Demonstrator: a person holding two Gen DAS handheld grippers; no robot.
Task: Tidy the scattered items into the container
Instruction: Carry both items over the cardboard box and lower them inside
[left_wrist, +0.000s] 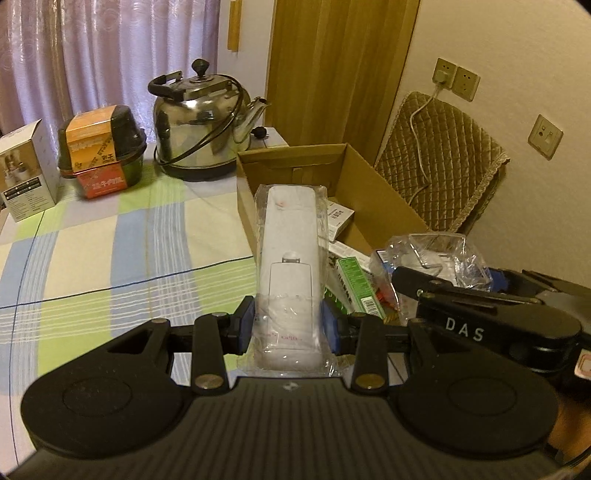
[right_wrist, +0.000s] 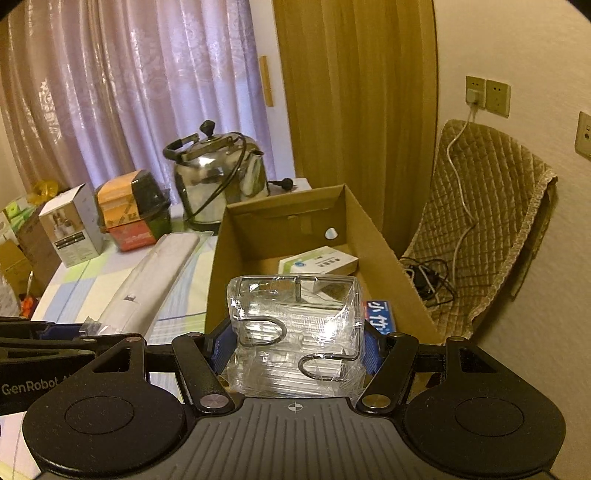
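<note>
While the left gripper (left_wrist: 290, 325) pinches a white remote control sealed in clear plastic (left_wrist: 290, 254), its blue pads pressed against the remote's two long sides near the lower end, the remote runs straight forward out of the jaws and its far end reaches over the near wall of the open cardboard box (left_wrist: 373, 177); just right of those jaws lie a green carton (left_wrist: 356, 284) and a crumpled clear bag (left_wrist: 436, 258), with the other tool's black body crossing in front of them; and over on the other side, the right gripper (right_wrist: 295, 350) is clamped on a clear plastic-wrapped package with wire hooks (right_wrist: 295, 332), the blue pads squeezing both flanks; that package sits ahead of the jaws, above the box's near end; beyond it, inside the box, a white and green carton (right_wrist: 319, 262) rests on the floor, and a blue packet (right_wrist: 380, 314) shows just right of the package; left of the right jaws the wrapped remote lies slantwise beside the box wall, above the checked tablecloth (right_wrist: 88, 280); far ahead of both jaws, past the box, stands a steel kettle (left_wrist: 201, 122).
</note>
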